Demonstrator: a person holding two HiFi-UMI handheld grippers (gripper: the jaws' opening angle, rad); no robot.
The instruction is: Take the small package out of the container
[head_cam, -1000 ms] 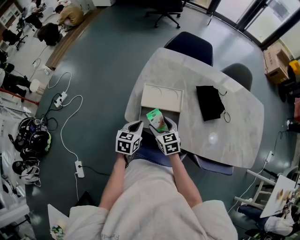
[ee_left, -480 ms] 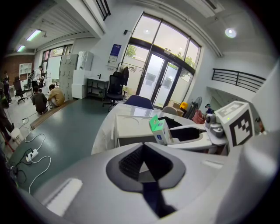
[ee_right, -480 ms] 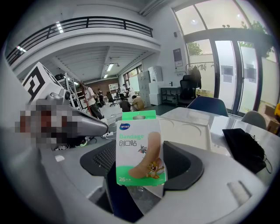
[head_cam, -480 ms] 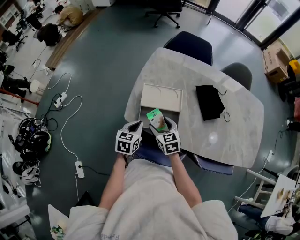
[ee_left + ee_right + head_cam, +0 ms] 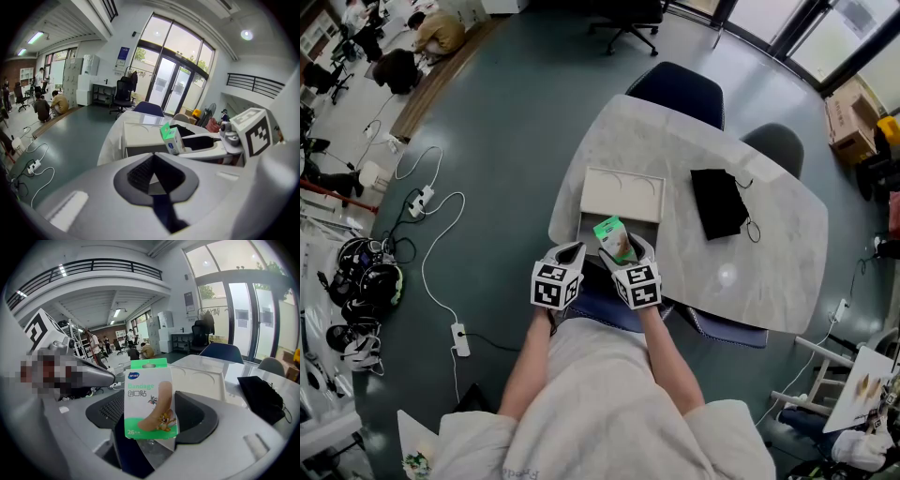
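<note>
A small green and white bandage package (image 5: 151,399) stands upright between the pads of my right gripper (image 5: 152,422), which is shut on it. In the head view the package (image 5: 612,236) hangs over the table's near edge, just in front of the cream container (image 5: 623,195). The container's shallow lid or tray (image 5: 201,378) lies behind the package. My left gripper (image 5: 570,253) sits close to the left of the right one, and its jaws (image 5: 154,176) are shut on nothing. From the left gripper view the package (image 5: 171,137) shows at the tip of the right gripper.
A black pouch with a cord (image 5: 719,203) lies on the marble table (image 5: 769,253) to the right of the container. Dark chairs (image 5: 680,89) stand at the far side. Cables and a power strip (image 5: 457,336) run over the floor at the left.
</note>
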